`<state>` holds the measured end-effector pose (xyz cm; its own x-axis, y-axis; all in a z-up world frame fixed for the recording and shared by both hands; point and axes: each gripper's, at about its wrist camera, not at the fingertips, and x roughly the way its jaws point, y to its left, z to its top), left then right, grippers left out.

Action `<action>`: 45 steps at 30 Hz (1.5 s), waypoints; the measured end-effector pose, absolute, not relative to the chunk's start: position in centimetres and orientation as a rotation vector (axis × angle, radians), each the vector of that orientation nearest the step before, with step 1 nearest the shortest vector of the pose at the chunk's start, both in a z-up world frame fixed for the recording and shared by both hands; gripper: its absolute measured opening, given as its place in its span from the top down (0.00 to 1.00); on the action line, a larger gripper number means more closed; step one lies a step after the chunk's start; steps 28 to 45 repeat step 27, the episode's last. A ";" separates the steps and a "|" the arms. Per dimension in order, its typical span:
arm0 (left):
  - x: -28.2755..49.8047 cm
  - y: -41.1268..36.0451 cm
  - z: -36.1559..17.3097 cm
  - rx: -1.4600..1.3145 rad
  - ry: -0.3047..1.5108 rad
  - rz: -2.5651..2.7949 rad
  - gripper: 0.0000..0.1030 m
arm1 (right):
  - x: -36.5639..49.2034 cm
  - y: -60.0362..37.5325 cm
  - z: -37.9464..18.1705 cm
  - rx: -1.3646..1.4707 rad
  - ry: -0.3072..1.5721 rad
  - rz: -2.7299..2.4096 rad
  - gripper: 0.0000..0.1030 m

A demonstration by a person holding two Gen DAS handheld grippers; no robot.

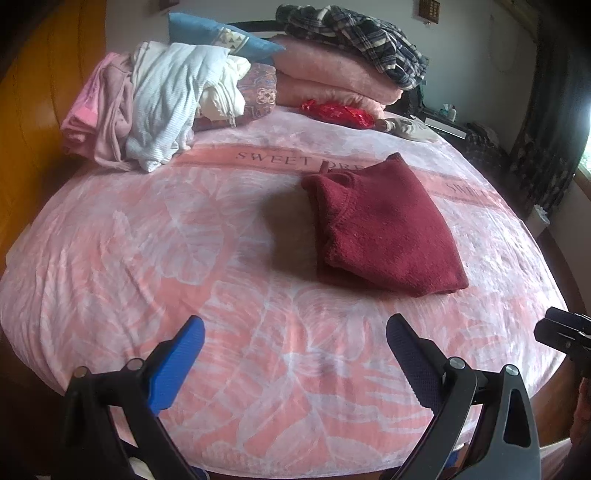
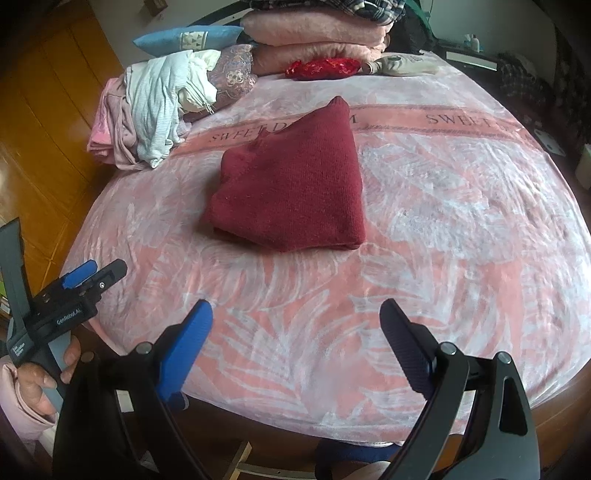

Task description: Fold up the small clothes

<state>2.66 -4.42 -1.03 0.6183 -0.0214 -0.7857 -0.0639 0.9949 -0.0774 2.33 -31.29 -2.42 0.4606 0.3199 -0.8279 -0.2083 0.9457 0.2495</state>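
A dark red knitted garment (image 1: 384, 229) lies folded into a thick packet in the middle of the bed; it also shows in the right wrist view (image 2: 295, 184). My left gripper (image 1: 295, 332) is open and empty, hovering over the bed's near edge, well short of the garment. My right gripper (image 2: 295, 317) is open and empty, also near the front edge. The left gripper shows at the left of the right wrist view (image 2: 92, 275). A heap of unfolded white and pink clothes (image 1: 147, 107) lies at the bed's far left corner, also in the right wrist view (image 2: 147, 110).
The bed has a pink floral blanket (image 1: 184, 258). At the head stand folded pink blankets (image 1: 332, 81), a plaid garment (image 1: 362, 33), a blue pillow (image 1: 218, 37) and a red shiny bundle (image 1: 336, 112). A wooden wardrobe (image 2: 44, 110) is on the left.
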 end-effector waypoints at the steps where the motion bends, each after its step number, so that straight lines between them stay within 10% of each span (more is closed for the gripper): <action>1: 2.6 -4.5 -1.0 -0.101 0.904 0.021 0.04 | 2.4 -31.2 -2.4 0.119 1.045 0.327 0.11; 45: 2.1 -6.3 -0.3 -0.058 0.876 -0.008 0.04 | 2.8 -30.2 -3.1 0.087 1.076 0.354 0.10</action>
